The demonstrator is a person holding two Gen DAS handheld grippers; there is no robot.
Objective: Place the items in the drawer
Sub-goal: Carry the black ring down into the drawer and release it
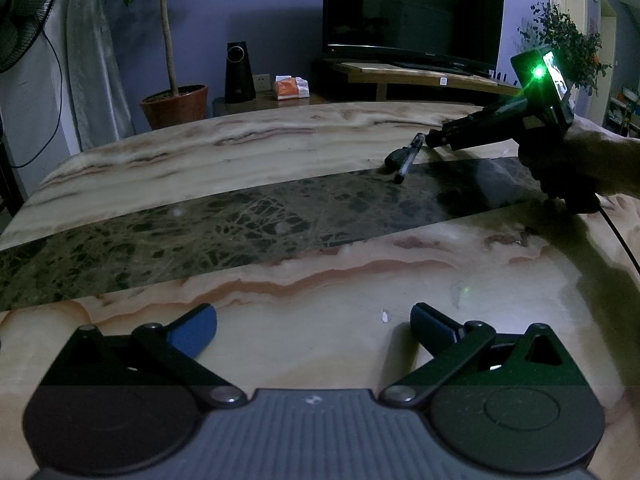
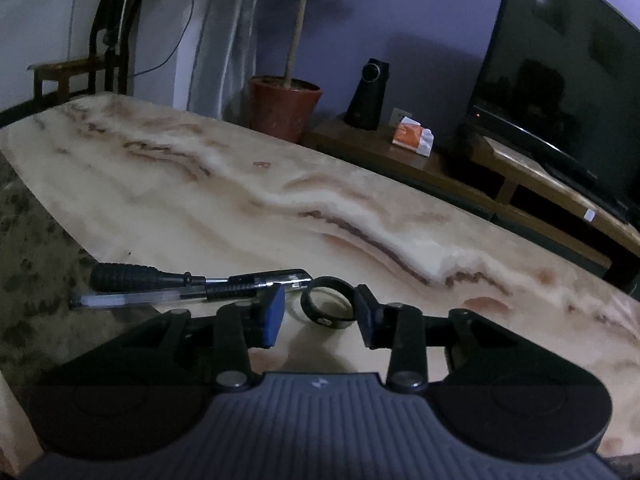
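A small black ring [image 2: 328, 307] lies on the marble table [image 2: 200, 184] between the fingers of my right gripper [image 2: 320, 310]. The jaws stand open around it, with a gap on the blue pad's side. Just left of that gripper lie a clear pen [image 2: 132, 300] and a black-handled tool [image 2: 120, 276], side by side. In the left wrist view a hand holds the right gripper [image 1: 431, 140] low over the table at the far right, next to the pen [image 1: 408, 160]. My left gripper [image 1: 314, 326] rests open near the table's front edge with nothing between its fingers. No drawer is in view.
A dark green stone band [image 1: 200, 232] crosses the table's middle. Beyond the far edge stand a potted plant [image 1: 174, 106], a black speaker [image 1: 239, 74], an orange tissue pack [image 1: 290, 88], and a television [image 1: 412, 12] on a low wooden stand. A fan [image 1: 24, 12] is at the far left.
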